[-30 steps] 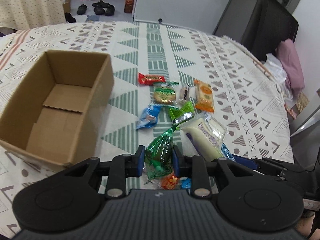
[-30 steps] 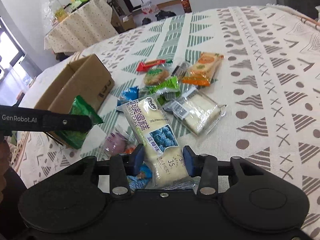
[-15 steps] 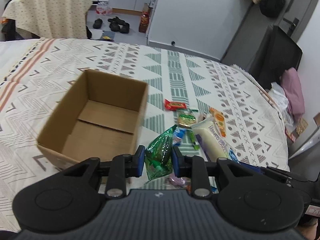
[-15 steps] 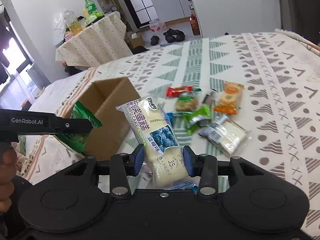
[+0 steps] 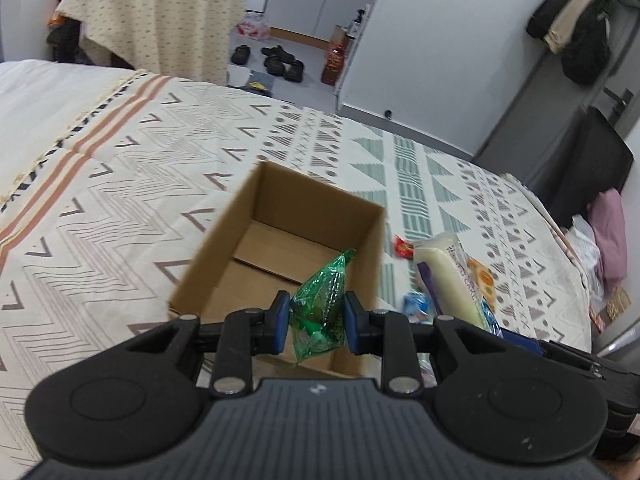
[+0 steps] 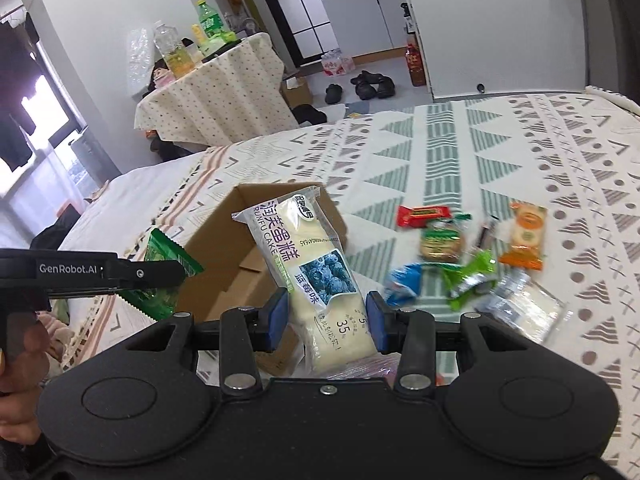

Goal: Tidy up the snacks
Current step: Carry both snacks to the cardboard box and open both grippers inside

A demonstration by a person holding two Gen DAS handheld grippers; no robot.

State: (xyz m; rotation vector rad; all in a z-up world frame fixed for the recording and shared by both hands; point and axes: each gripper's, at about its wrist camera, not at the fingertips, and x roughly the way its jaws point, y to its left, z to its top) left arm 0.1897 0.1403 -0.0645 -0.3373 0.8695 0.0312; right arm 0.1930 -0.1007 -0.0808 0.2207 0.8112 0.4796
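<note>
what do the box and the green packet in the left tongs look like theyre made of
Box: brown corrugated cardboard, matte, with folded bottom flaps showing. Green packet: thin glossy plastic film, seemingly see-through, crinkled, catching highlights between the left tongs.

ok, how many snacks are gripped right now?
2: the green packet in the left gripper by the cardboard box; the blueberry cake pack in the right gripper.

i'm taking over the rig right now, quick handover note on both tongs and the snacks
Left tongs: shut on the green packet, held above the cardboard box.
Right tongs: shut on the blueberry cake, lifted beside the box.
Done: nothing visible in the box yet.
Left: drop both in, then collect the loose snacks on the bedspread, including the red bar and orange packet.
</note>
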